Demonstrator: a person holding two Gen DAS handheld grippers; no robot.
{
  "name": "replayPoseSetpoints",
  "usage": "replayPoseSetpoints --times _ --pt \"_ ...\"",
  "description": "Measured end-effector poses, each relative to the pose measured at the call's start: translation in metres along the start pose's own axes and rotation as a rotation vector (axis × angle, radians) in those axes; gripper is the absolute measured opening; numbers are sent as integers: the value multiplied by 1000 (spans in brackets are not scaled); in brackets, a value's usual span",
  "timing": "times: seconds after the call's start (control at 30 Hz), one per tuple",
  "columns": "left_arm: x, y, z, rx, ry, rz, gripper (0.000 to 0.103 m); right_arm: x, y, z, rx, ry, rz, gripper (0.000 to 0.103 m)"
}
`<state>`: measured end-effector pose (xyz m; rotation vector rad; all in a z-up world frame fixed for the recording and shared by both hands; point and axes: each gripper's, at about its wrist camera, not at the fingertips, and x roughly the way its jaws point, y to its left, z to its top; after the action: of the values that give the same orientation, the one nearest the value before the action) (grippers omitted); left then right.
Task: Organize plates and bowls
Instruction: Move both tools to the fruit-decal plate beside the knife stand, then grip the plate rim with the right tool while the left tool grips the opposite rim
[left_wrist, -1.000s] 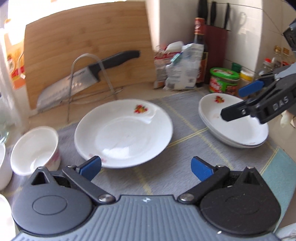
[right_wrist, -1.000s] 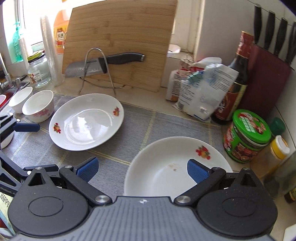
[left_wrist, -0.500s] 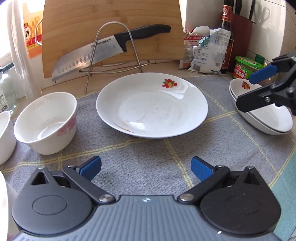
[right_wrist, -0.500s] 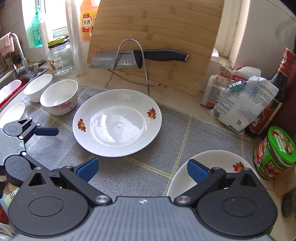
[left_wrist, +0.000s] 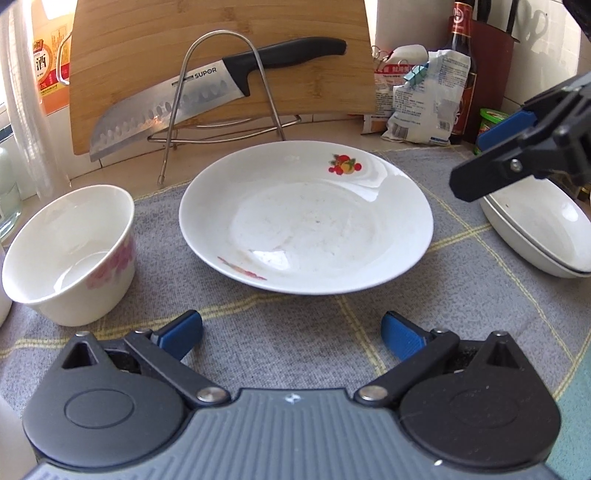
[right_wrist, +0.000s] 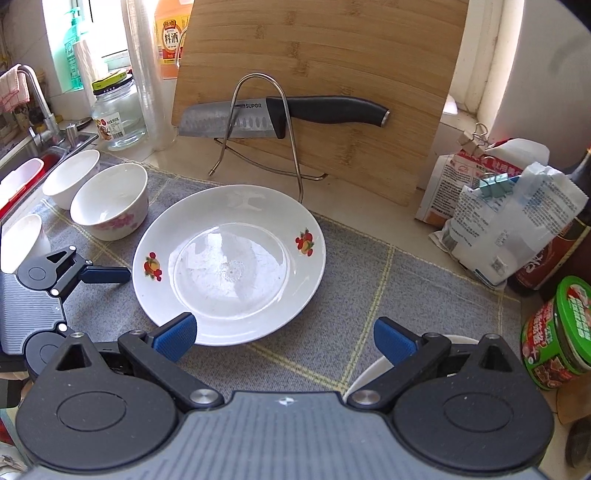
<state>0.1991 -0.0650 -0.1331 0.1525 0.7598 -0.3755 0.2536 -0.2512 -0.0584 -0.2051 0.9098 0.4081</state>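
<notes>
on the grey mat (left_wrist: 295, 332), white plate (left_wrist: 306, 218) lying flat, left gripper (left_wrist: 291, 330) and right gripper (right_wrist: 284, 338) both spread wide, empty

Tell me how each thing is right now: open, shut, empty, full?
Left gripper: open, holding nothing.
Right gripper: open, holding nothing.
Big plate: flat on the mat, empty.
Flowered bowl: upright, empty.
Stacked plates: nested, top one empty.
Knife: resting in the wire rack.
Green-lid tub: lid on.
Glass jar: lid on.
</notes>
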Motion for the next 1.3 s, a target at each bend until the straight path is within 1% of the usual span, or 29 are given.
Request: replayPoseSetpoints --times 0.4,0.57,0.67,0.83,0.9,1.13,1.3 --pt "6 0 5 -19 -22 21 103 32 -5 36 -67 22 74 103" --pt "8 0 6 -26 -29 30 103 50 -9 47 -91 59 112 103" --pt "7 0 5 -22 -37 28 103 63 -9 51 -117 91 113 103" --pt "8 0 5 -23 -46 28 103 84 -12 53 -118 141 155 103" --pt "9 1 7 -23 -47 27 103 90 -11 54 -122 158 160 103" --pt "10 2 7 -12 -63 17 103 109 -11 58 -134 203 188 103" --pt "7 2 6 -4 -71 10 103 117 -9 60 -138 213 209 103"
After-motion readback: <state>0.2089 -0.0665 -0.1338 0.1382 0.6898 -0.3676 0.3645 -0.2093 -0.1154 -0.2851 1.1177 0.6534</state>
